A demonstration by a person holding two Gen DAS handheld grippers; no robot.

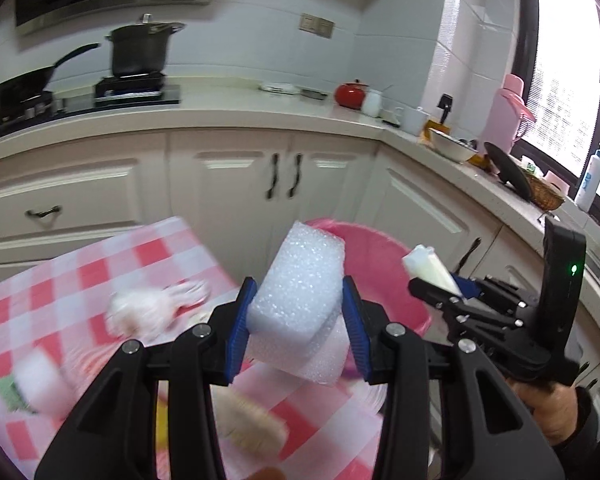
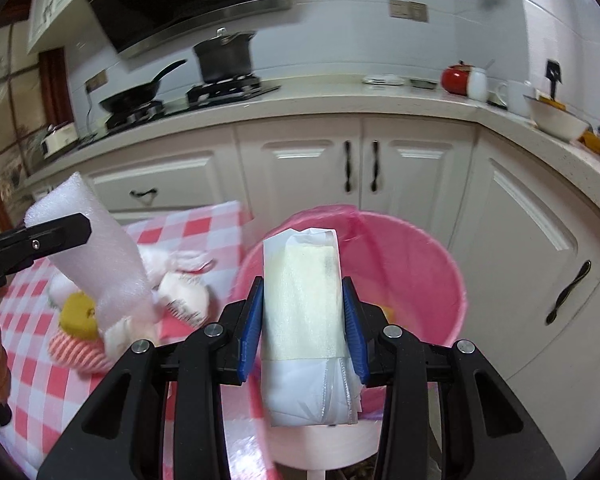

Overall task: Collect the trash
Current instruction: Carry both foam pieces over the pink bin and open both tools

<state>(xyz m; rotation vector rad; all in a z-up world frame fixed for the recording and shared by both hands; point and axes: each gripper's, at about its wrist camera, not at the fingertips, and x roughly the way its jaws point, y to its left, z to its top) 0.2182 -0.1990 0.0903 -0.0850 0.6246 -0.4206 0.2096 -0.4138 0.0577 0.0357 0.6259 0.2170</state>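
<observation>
My left gripper (image 1: 298, 316) is shut on a white foam block (image 1: 300, 296) and holds it above the table's edge, near the pink trash bin (image 1: 384, 264). It also shows in the right wrist view (image 2: 96, 264). My right gripper (image 2: 302, 320) is shut on a folded white plastic packet (image 2: 306, 320) and holds it over the pink trash bin (image 2: 412, 280), which has a pink liner. In the left wrist view the right gripper (image 1: 452, 288) is to the right of the bin with the packet (image 1: 428, 268) in it.
A table with a red and white checked cloth (image 1: 60, 280) carries plush toys (image 2: 84, 332), a white soft toy (image 1: 148, 312) and a brush (image 1: 252, 420). White cabinets (image 2: 340, 168) and a counter with pots, a red kettle (image 1: 350, 94) and dishes stand behind.
</observation>
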